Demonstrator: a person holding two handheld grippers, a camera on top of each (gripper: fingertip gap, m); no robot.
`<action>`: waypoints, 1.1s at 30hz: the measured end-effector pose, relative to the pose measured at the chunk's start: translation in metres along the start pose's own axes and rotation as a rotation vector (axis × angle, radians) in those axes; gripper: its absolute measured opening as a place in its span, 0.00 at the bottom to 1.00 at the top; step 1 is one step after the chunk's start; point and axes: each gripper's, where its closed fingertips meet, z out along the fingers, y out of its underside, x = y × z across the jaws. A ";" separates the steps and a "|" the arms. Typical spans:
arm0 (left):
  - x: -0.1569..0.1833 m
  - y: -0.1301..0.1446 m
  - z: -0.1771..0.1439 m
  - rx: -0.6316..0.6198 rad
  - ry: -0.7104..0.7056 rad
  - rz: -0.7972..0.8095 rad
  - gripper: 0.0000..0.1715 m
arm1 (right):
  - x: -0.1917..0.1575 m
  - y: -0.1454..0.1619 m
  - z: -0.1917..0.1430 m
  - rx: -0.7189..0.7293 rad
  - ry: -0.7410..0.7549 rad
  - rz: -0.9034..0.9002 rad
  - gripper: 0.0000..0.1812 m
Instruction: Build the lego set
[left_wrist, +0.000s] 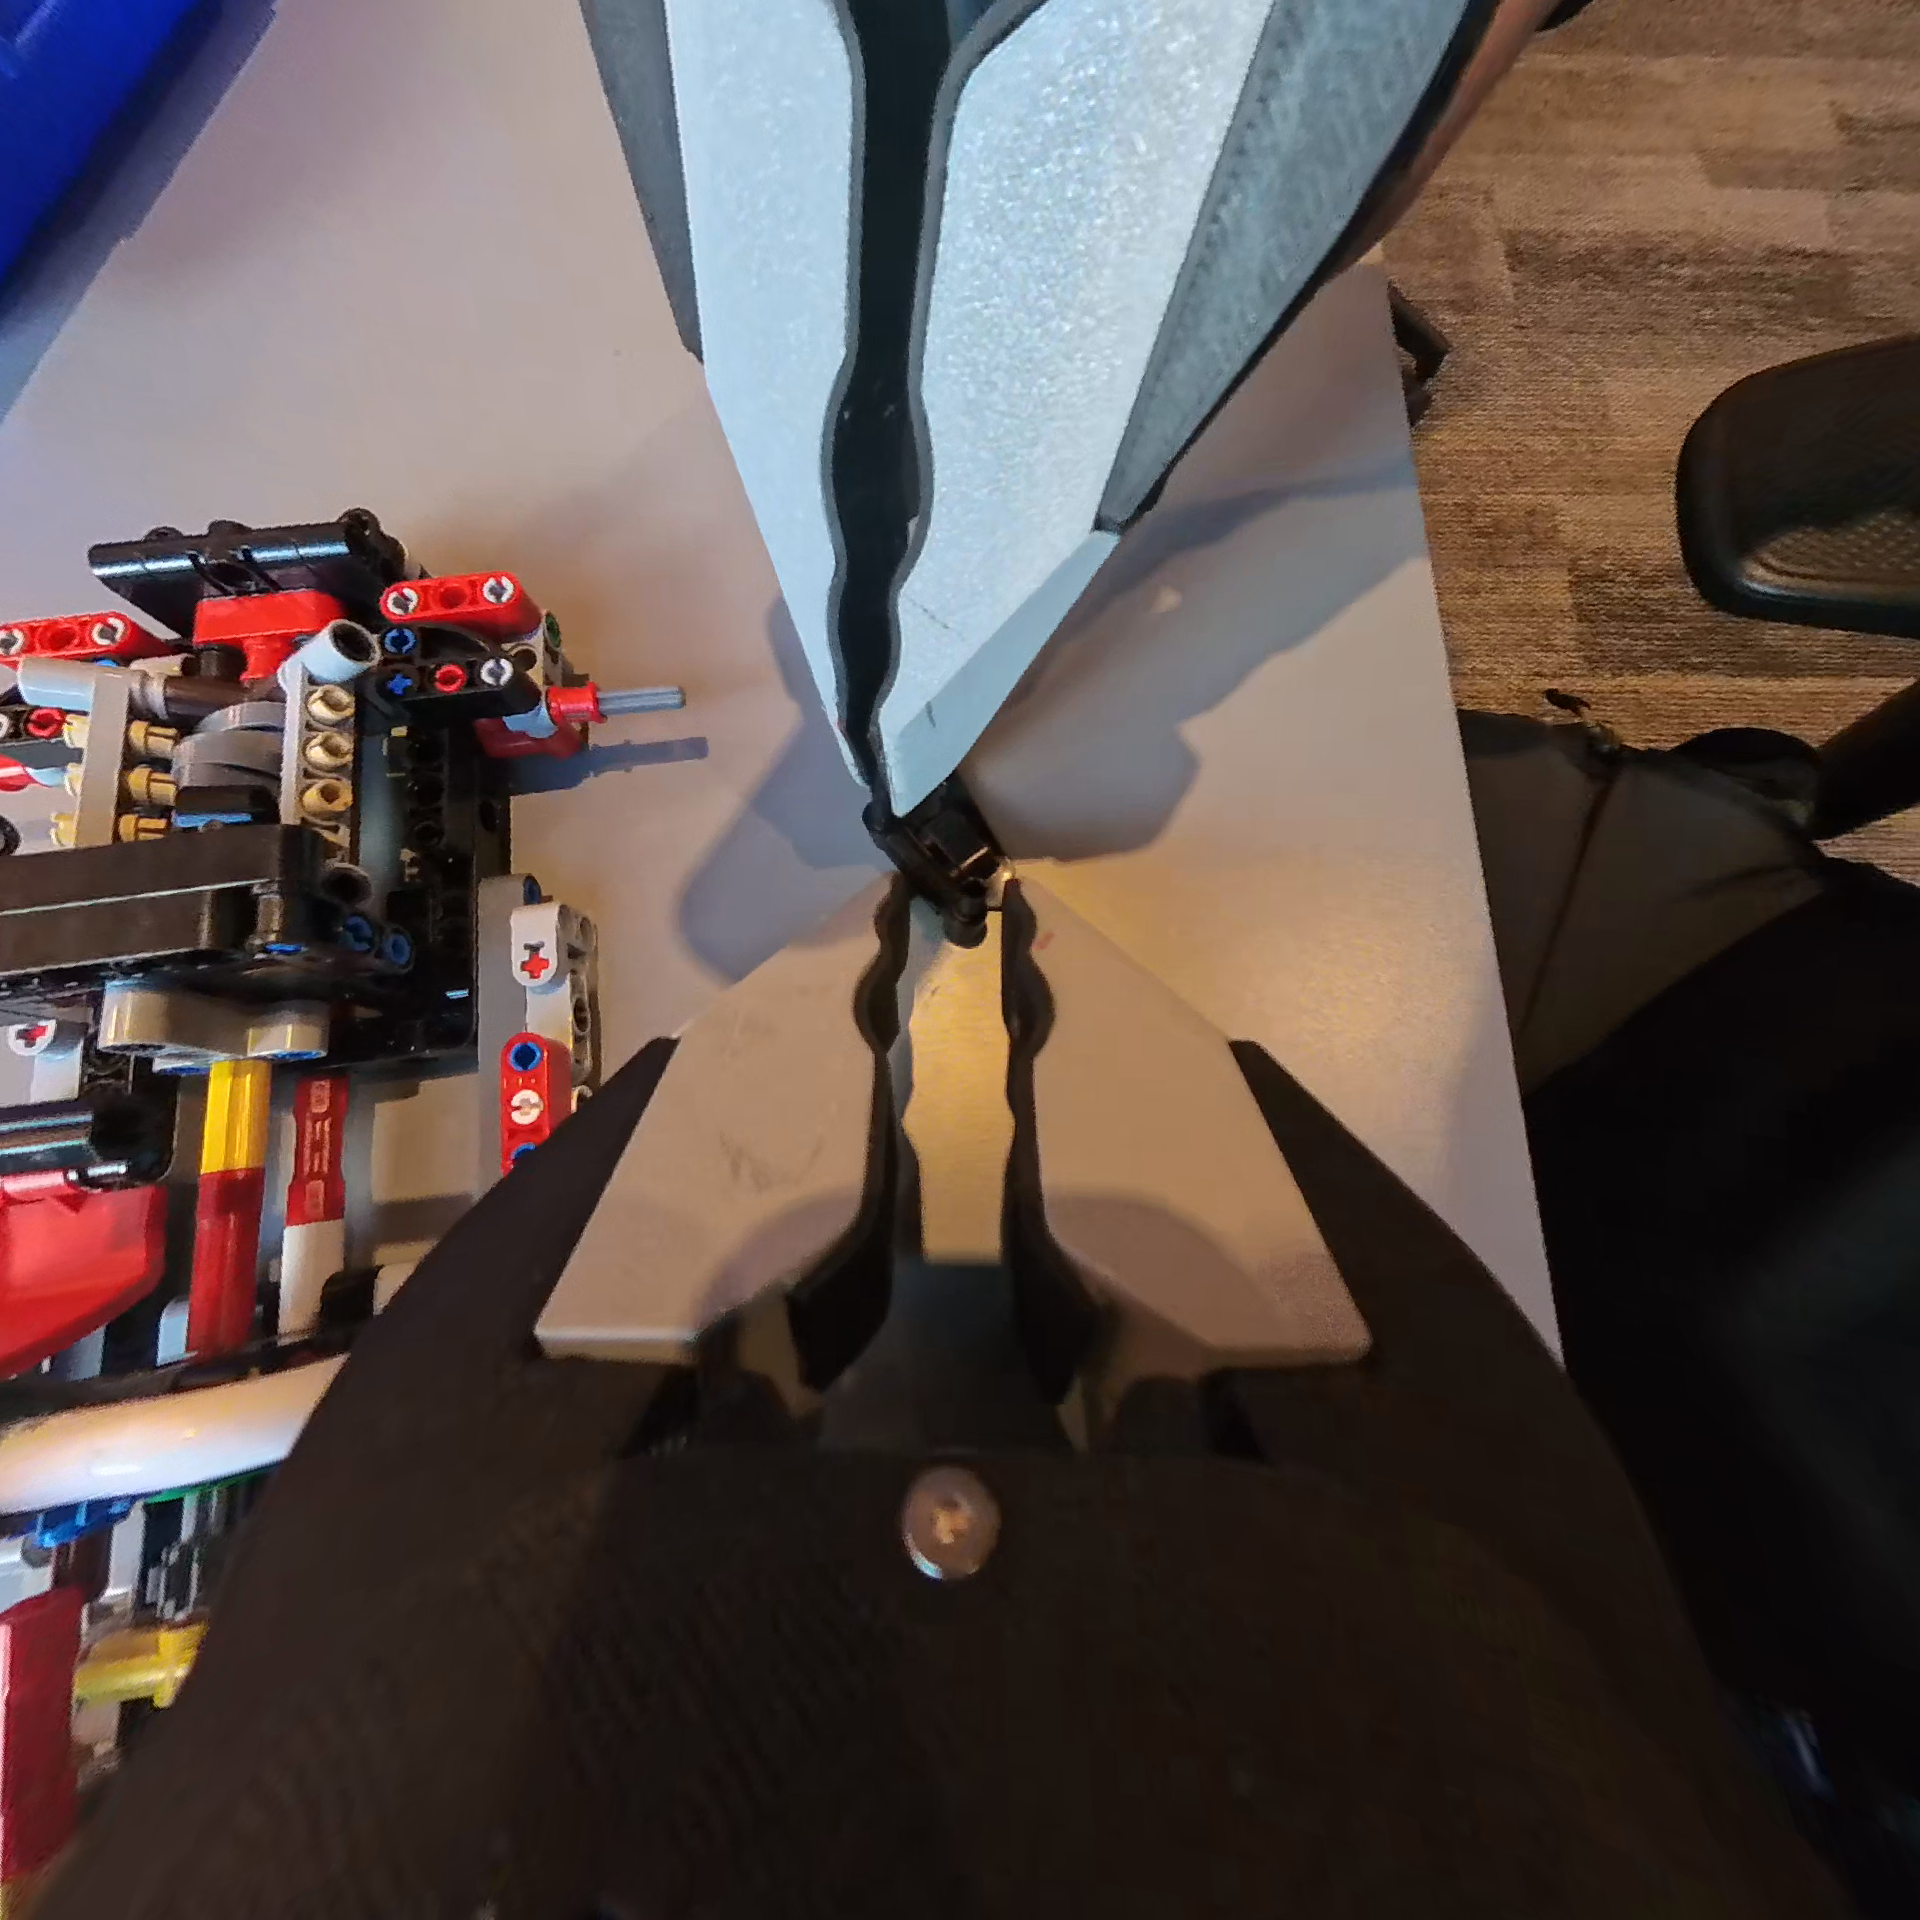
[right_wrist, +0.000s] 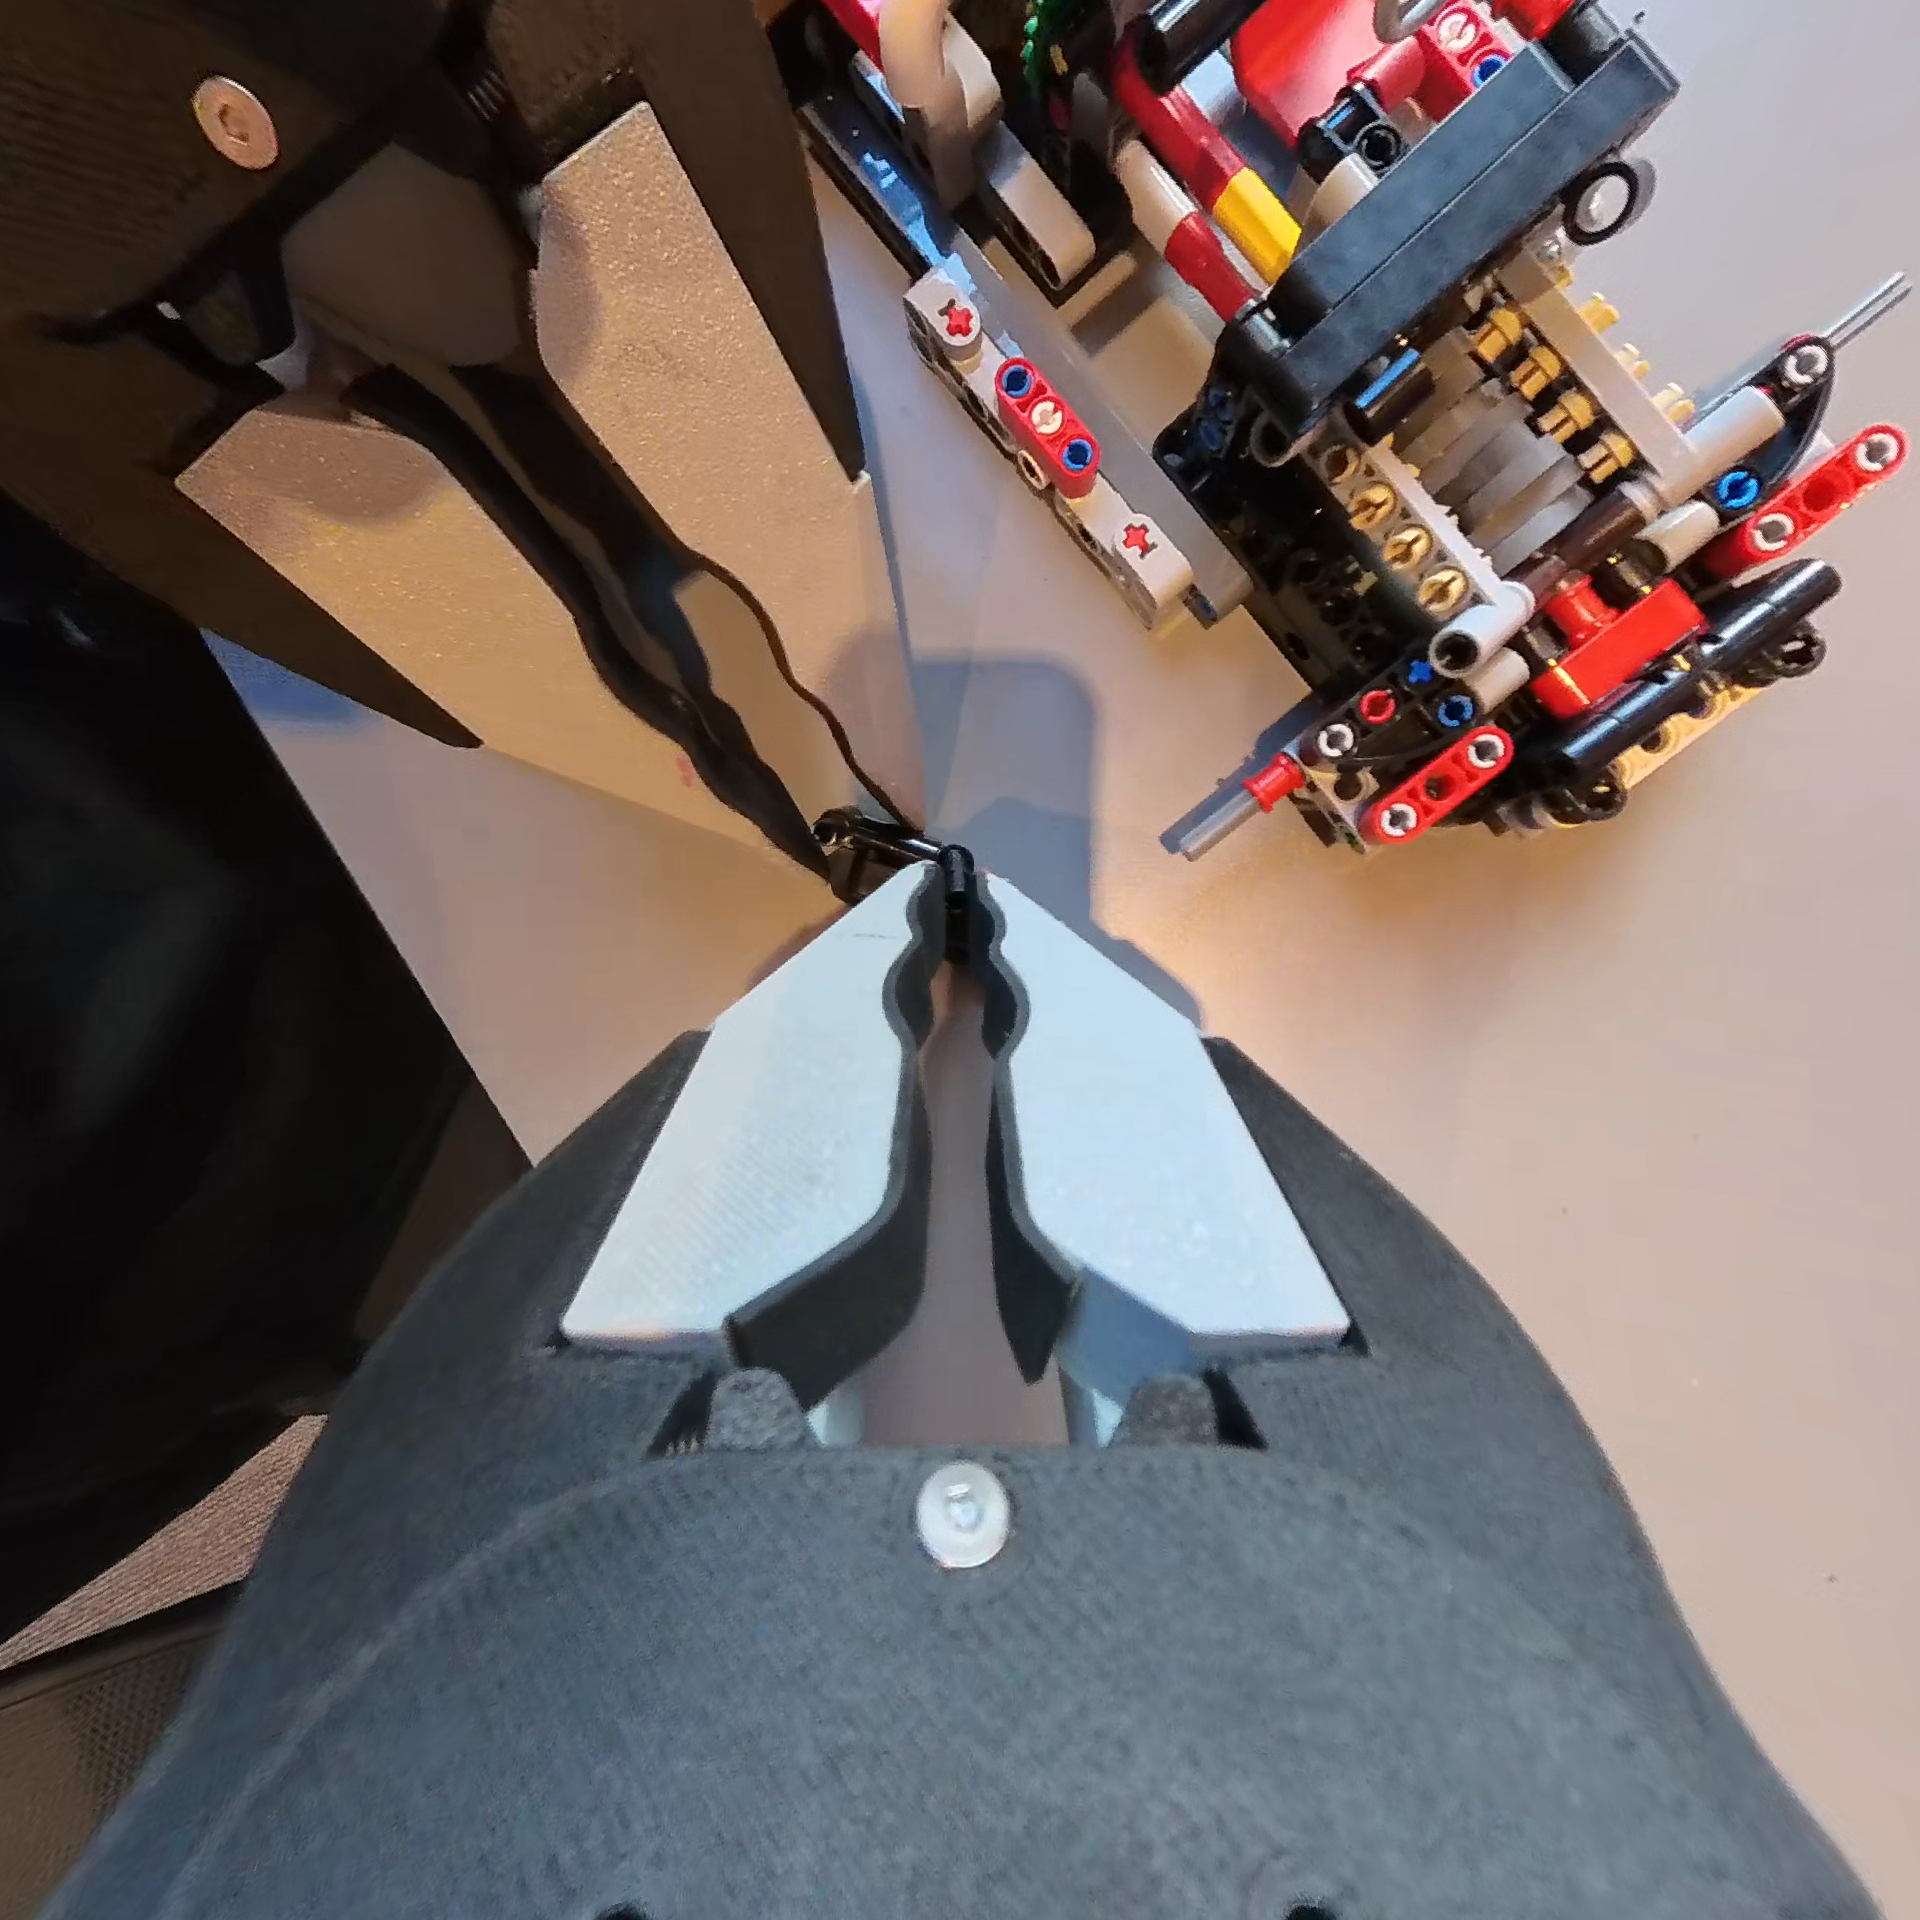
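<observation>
A partly built Lego Technic model (left_wrist: 312, 831) in black, red and grey lies on the white table (left_wrist: 416, 312); it also shows in the right wrist view (right_wrist: 1403, 416). My two grippers meet tip to tip just off the model, above the table. My left gripper (left_wrist: 956, 902) has dark fingers narrowed on a small black connector piece (left_wrist: 940, 862). My right gripper (right_wrist: 954, 896) has light grey fingers shut on a short black pin (right_wrist: 954, 914). The pin's far end touches the connector (right_wrist: 864, 836). Each gripper shows in the other's view, the right (left_wrist: 883, 800) and the left (right_wrist: 852, 836).
The table's edge (left_wrist: 1455, 727) runs close beside the grippers, with carpet floor and a black chair (left_wrist: 1818, 499) beyond it. A blue bin (left_wrist: 83, 104) sits at the far corner. A grey axle (right_wrist: 1216, 821) sticks out of the model towards the grippers. Left and right tips are no more than a few centimetres apart.
</observation>
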 end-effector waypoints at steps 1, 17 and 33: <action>0.000 0.000 0.000 0.000 0.000 -0.003 0.08 | 0.000 0.000 0.000 0.005 0.001 0.007 0.00; 0.002 0.000 0.000 0.001 0.040 -0.025 0.06 | -0.001 0.005 -0.006 0.079 0.041 0.060 0.00; 0.001 -0.001 0.000 0.005 0.062 -0.060 0.04 | 0.005 0.005 -0.001 -0.207 0.040 -0.191 0.01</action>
